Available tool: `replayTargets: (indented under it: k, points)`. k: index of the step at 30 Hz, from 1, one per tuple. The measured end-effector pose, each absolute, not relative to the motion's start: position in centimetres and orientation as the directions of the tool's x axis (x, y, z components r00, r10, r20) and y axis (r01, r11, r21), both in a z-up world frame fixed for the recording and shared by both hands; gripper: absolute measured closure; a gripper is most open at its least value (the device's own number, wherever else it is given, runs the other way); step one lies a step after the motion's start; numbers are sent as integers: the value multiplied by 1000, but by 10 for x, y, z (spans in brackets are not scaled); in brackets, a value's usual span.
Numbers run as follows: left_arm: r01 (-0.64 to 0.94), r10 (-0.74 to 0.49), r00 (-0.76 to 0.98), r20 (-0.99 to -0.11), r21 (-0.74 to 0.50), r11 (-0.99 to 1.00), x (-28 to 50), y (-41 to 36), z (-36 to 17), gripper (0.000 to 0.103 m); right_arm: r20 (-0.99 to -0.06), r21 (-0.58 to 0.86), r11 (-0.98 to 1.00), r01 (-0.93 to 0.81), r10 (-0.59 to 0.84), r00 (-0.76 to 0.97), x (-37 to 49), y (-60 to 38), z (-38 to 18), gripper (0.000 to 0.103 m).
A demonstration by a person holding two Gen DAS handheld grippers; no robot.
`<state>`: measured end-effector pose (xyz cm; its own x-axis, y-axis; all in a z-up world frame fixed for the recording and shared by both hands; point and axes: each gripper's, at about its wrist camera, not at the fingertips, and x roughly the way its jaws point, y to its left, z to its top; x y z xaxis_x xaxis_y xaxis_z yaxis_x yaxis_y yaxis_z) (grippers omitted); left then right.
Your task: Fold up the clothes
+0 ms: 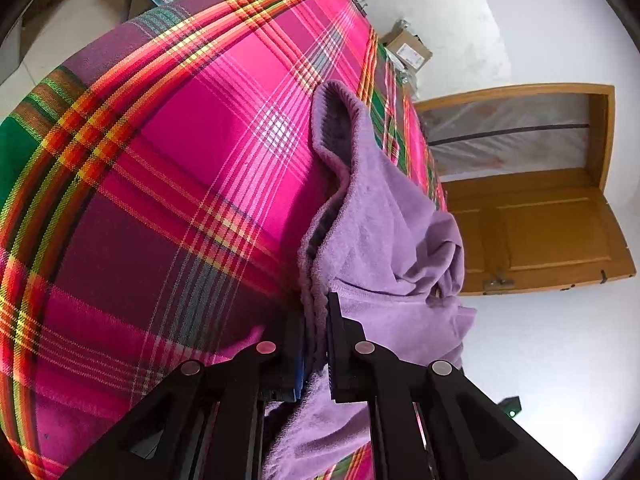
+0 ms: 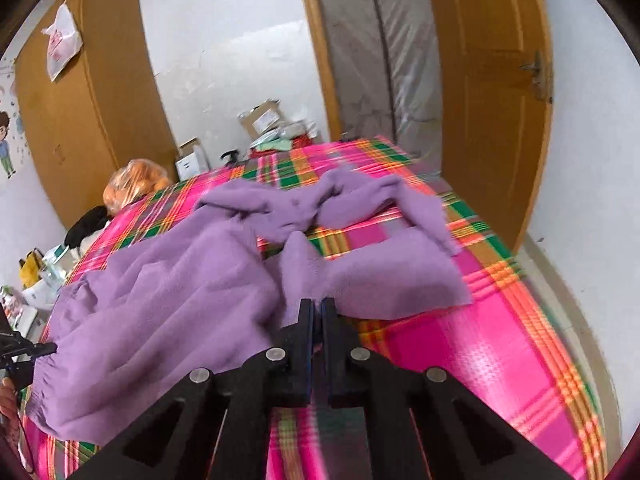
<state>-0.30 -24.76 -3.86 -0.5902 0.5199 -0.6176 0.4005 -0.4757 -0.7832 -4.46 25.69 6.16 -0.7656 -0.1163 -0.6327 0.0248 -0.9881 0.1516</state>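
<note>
At the right gripper's (image 2: 318, 304) tips, the jaws were pressed together on an edge of the purple fleece garment (image 2: 168, 280), which ran away from the tool across the plaid bedspread (image 2: 500, 344), its long axis toward the far corner by the door (image 2: 492, 92). Left gripper (image 1: 316, 320) pinched another bunched part of the garment, near the bed's edge. My read: both hands already held cloth, so the next move depended on drawing the two grips apart along that axis.

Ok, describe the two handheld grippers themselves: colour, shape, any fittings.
Both the left gripper and the right gripper are matte black, each with two flat, slab-like fingers carried on angular linkage arms with triangular cut-outs. Round silver pivot pins mark the joints. A blue strip edges one left finger. No cables or sleeves are visible.
</note>
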Motion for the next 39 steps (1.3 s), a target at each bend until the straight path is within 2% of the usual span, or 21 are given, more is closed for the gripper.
replayTargets:
  k: [15, 18, 22, 25, 29, 30, 35, 39]
  points:
    - [408, 521, -583, -623, -780, -475, -4, -247, -42, 94, -621, 98, -957, -272, 154, -768, -17, 349, 62, 99]
    - [412, 522, -580, -625, -778, -474, -4, -248, -43, 94, -610, 49, -945, -324, 228, -759, -16, 356, 61, 99]
    - [412, 523, -578, -627, -777, -476, -5, -248, -43, 94, -624, 37, -938, -345, 247, -741, -16, 360, 56, 98]
    - [411, 523, -578, -627, -777, -477, -4, -248, -42, 94, -640, 36, -958, -284, 196, -743, -10, 351, 54, 97]
    - [410, 528, -578, -622, -781, -471, -3, -248, -43, 94, -589, 23, -969, -246, 186, -786, 15, 330, 65, 78]
    - [409, 529, -578, -621, -782, -471, -3, -248, -43, 94, -581, 49, -973, -224, 155, -799, 24, 323, 69, 76]
    - [406, 534, -578, -617, -785, -468, -3, -248, -44, 94, -572, 172, -984, 47, -139, -809, 54, 266, 71, 76]
    - [401, 545, -573, -612, -789, -465, -3, -248, -46, 94, -635, 175, -931, 321, -356, -686, 56, 191, 51, 76]
